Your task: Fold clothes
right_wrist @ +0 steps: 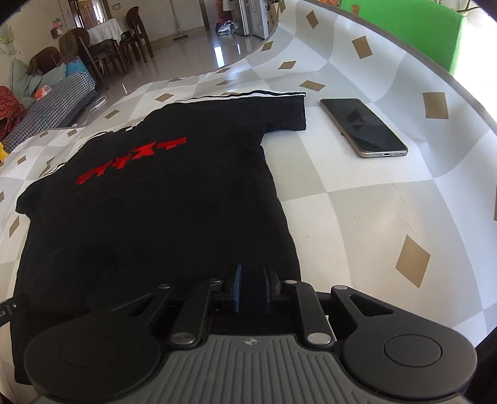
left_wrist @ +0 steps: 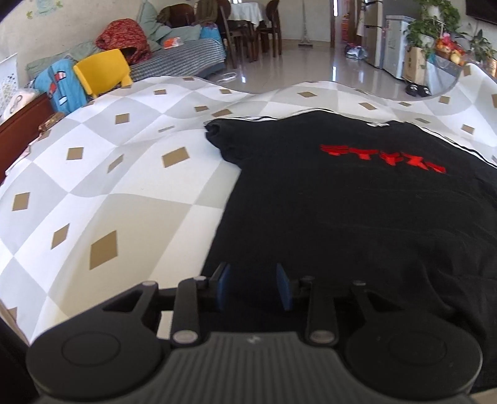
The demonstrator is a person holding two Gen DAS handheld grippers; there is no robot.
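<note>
A black T-shirt (left_wrist: pixel 357 211) with red lettering and white-striped shoulders lies flat on the checked table, collar far from me; it also shows in the right wrist view (right_wrist: pixel 155 211). My left gripper (left_wrist: pixel 253 287) is open over the shirt's near left hem, blue pads apart with black cloth between them. My right gripper (right_wrist: pixel 252 287) sits at the near right hem, its pads a narrow gap apart around black cloth; I cannot tell whether it grips. The left sleeve (left_wrist: pixel 217 136) is bunched, the right sleeve (right_wrist: pixel 289 112) lies flat.
A phone (right_wrist: pixel 363 127) lies face up on the table (right_wrist: pixel 372 217) right of the shirt's sleeve. A yellow chair (left_wrist: pixel 102 71) stands past the table's far left edge, a green chair (right_wrist: pixel 403 28) at the far right. A sofa and dining chairs are beyond.
</note>
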